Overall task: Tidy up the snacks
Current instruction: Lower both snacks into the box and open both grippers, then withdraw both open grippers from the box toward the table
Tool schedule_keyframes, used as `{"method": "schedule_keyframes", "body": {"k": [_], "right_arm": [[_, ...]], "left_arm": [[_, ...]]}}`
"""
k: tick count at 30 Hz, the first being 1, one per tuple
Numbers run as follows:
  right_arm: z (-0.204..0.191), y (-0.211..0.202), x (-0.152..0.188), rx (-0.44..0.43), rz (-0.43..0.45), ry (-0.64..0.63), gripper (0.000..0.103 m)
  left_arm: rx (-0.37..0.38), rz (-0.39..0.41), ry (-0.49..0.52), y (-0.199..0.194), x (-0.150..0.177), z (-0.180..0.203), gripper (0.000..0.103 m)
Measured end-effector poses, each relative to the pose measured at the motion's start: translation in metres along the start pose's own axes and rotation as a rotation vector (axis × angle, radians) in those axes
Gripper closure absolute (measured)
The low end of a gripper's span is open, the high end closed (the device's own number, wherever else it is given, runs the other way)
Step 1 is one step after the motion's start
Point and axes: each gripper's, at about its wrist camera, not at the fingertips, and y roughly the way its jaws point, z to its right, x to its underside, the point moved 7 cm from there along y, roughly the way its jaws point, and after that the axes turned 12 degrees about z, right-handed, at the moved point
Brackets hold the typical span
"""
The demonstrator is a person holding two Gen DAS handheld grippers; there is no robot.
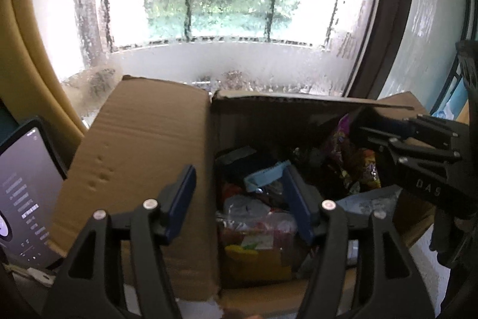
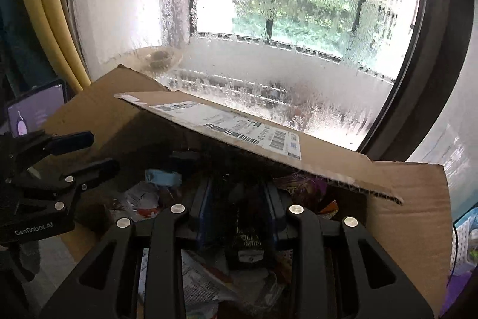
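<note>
Looking down into an open cardboard box [image 1: 143,145], left flap folded out flat. Left tool [image 1: 239,199] hovering over the rim, jaws apart, nothing between them. Snack packets [image 1: 257,217] heaped inside, a purple bag [image 1: 343,151] at the far right. Right tool [image 1: 385,130] reaching in from the right. Tablet [image 1: 24,193] glowing at left. Fogged window [image 1: 227,5] behind.

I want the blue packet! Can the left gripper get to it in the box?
Probably yes: the left gripper is open above the box, flaps folded back, with the blue packet lying uncovered just ahead.
</note>
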Motion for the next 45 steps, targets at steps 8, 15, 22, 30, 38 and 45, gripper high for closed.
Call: {"method": "schedule_keyframes", "body": {"k": [8, 15, 22, 30, 38, 45], "right_arm": [[-0.008, -0.024, -0.001, -0.008, 0.023, 0.001, 0.071], [-0.011, -0.054, 0.002, -0.005, 0.037, -0.004, 0.07], [-0.016, -0.086, 0.009, 0.002, 0.061, -0.019, 0.07], [-0.022, -0.12, 0.024, 0.002, 0.077, -0.022, 0.07], [-0.023, -0.152, 0.052, -0.007, 0.085, -0.017, 0.069], [-0.021, -0.169, 0.087, -0.022, 0.061, 0.003, 0.068]], "left_arm": [[-0.001, 0.038, 0.03, -0.031, 0.0, 0.017, 0.038], [0.001, 0.06, 0.038, -0.058, 0.003, 0.028, 0.037], [0.009, 0.093, 0.056, -0.098, 0.008, 0.044, 0.037], [-0.001, 0.131, 0.063, -0.137, 0.018, 0.057, 0.037], [-0.017, 0.119, 0.062, -0.161, 0.054, 0.065, 0.037], [-0.003, 0.109, 0.015, -0.176, 0.087, 0.074, 0.037]]}}
